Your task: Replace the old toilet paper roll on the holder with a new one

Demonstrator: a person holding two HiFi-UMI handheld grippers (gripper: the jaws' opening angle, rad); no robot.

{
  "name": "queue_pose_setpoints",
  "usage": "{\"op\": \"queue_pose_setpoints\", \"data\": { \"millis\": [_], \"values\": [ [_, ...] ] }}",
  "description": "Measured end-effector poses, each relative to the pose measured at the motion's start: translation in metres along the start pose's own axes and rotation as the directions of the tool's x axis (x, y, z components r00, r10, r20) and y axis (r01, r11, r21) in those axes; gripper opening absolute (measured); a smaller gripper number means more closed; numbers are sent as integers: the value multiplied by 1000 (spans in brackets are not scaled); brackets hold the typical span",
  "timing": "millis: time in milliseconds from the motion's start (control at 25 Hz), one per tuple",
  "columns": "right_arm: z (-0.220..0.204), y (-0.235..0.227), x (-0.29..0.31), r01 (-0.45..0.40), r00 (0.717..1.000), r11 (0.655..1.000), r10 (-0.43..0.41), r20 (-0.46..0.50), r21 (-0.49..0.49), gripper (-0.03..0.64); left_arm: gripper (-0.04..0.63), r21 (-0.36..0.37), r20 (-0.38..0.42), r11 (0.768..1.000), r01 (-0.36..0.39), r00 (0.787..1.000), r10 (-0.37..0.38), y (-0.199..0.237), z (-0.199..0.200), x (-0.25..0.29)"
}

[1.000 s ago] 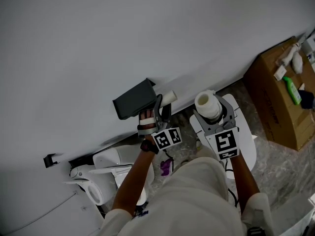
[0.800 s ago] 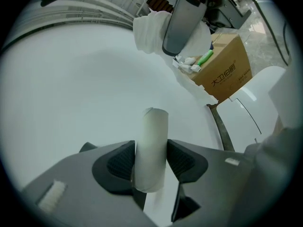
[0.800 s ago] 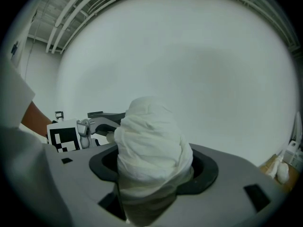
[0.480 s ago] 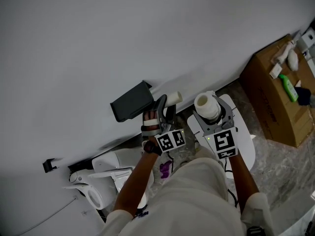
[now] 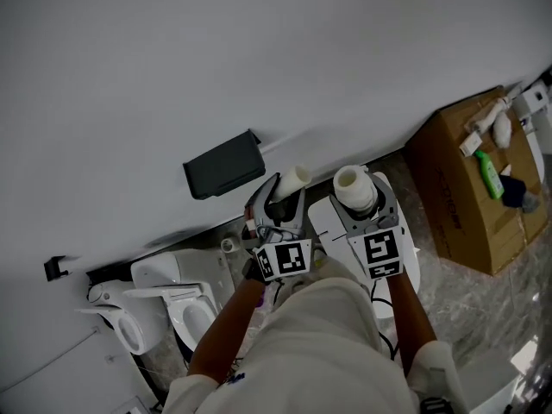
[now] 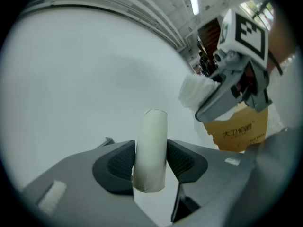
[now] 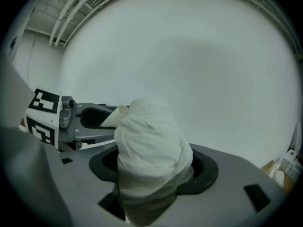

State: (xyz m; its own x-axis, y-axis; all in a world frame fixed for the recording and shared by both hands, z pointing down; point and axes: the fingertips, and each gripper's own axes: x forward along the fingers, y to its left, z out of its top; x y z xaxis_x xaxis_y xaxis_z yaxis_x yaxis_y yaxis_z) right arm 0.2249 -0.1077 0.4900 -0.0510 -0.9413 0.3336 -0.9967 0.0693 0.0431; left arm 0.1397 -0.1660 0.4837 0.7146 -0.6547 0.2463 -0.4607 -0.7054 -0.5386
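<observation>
Head view alone gives the layout: the dark grey box-shaped holder (image 5: 222, 164) is fixed to the plain white wall (image 5: 259, 50), with both grippers raised side by side just to its right and clear of it. The left gripper (image 5: 287, 198) carries the off-white cardboard tube (image 5: 295, 177). The right gripper (image 5: 363, 203) carries the white toilet paper roll (image 5: 354, 187), which reads here as a short thick cylinder standing on end. Neither item is on the holder. This view alone also shows white toilets (image 5: 172, 296) low at the left, a grey marbled floor (image 5: 483, 309), and a brown cardboard box (image 5: 457, 188) at the right with a green plastic bottle (image 5: 488, 172) lying on top.

Left gripper view confirms the grip. The jaws stand at a narrow setting, with ribbed black pads pressed on both sides of the tube. The tube is smooth, slim and upright, and its top projects above the pads.

Right gripper view shows the jaws set wider and closed round the lower part of the roll. At close range the paper is soft, crumpled and loosely wound, bulging to a rounded top
</observation>
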Motion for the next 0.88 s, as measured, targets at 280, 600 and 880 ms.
{"op": "queue_pose_setpoints", "data": {
  "millis": [280,600,880],
  "values": [
    [10,25,19,-64,998,994,63,-6,-91,307,206,-195,214,980,-28,974,71,40,6,-38],
    [16,51,41,-127,992,978,126,-12,-166,307,204,-531,126,831,-169,953,274,79,-29,-79],
    [22,45,58,-96,995,941,92,-29,-325,307,204,-514,55,817,-261,941,335,81,-48,-105]
  ]
}}
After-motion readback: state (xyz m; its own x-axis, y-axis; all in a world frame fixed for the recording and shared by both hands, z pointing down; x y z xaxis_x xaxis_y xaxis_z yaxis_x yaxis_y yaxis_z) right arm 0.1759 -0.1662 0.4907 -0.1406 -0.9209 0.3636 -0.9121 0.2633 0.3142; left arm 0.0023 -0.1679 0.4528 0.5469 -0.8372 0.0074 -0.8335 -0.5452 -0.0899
